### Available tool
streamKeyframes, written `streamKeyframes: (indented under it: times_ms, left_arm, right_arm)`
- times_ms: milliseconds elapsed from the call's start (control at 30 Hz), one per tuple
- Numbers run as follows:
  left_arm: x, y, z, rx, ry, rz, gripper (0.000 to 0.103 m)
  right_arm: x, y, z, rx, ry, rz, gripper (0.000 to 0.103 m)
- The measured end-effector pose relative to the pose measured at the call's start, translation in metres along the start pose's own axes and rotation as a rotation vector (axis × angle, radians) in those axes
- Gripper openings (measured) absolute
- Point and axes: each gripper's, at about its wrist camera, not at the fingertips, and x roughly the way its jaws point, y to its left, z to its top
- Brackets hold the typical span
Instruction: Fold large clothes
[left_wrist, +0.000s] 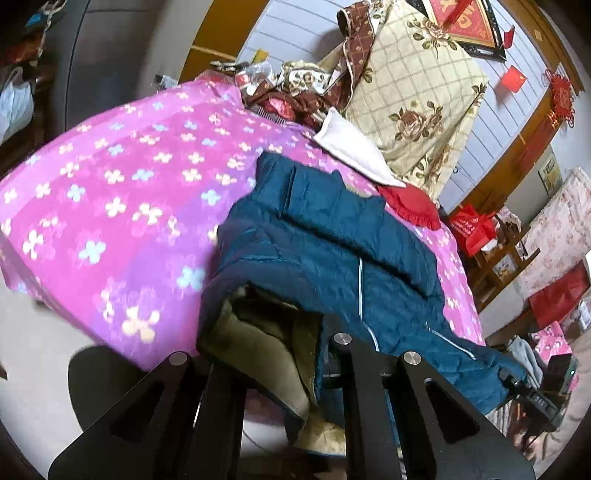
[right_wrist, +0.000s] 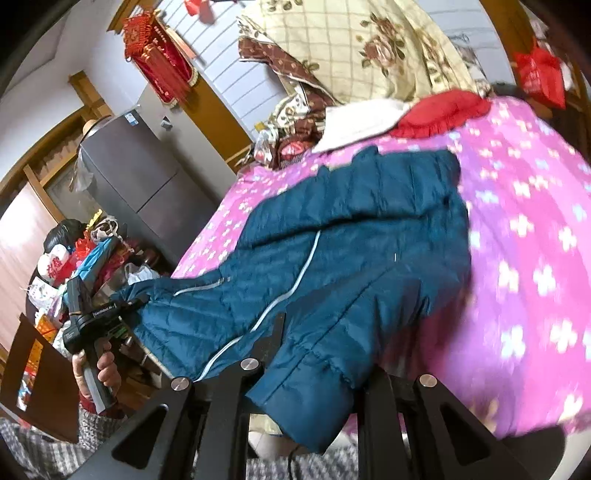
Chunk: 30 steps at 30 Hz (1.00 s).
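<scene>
Jacket (left_wrist: 332, 236) lies across the pink bed (left_wrist: 110, 192), its near hem pinched at one corner by the left gripper (left_wrist: 280, 369) and at the other by the right gripper (right_wrist: 306, 373).

The jacket (left_wrist: 332, 240) (right_wrist: 351, 236) is a large, teal-blue quilted coat with pale blue piping along its seams. It lies spread across a pink flowered bedspread, collar end toward the pillows, rumpled and partly folded over on itself. Its near hem hangs off the bed's edge, where a pale yellowish-green lining shows at an opening.
</scene>
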Motion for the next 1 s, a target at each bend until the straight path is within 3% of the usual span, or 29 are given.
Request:
streamKeyframes:
  times_ms: [433,767,1000]
  left_arm:
    - [0.048,-0.057,0.084,0.126,-0.104,0.077,0.009]
    - [0.112,-0.082,0.159,0.104,-0.050,0.156,0.009]
    - [0.165,-0.105,0.198,0.139,-0.035,0.272,0.009]
  right_arm:
    - [0.033,-0.012,0.102,0.003,-0.105,-0.082,0.014]
    - [0.080,-0.029,0.180,0.040,-0.115,-0.182,0.014]
    - [0.114,-0.050,0.231,0.072,-0.107,-0.228,0.014]
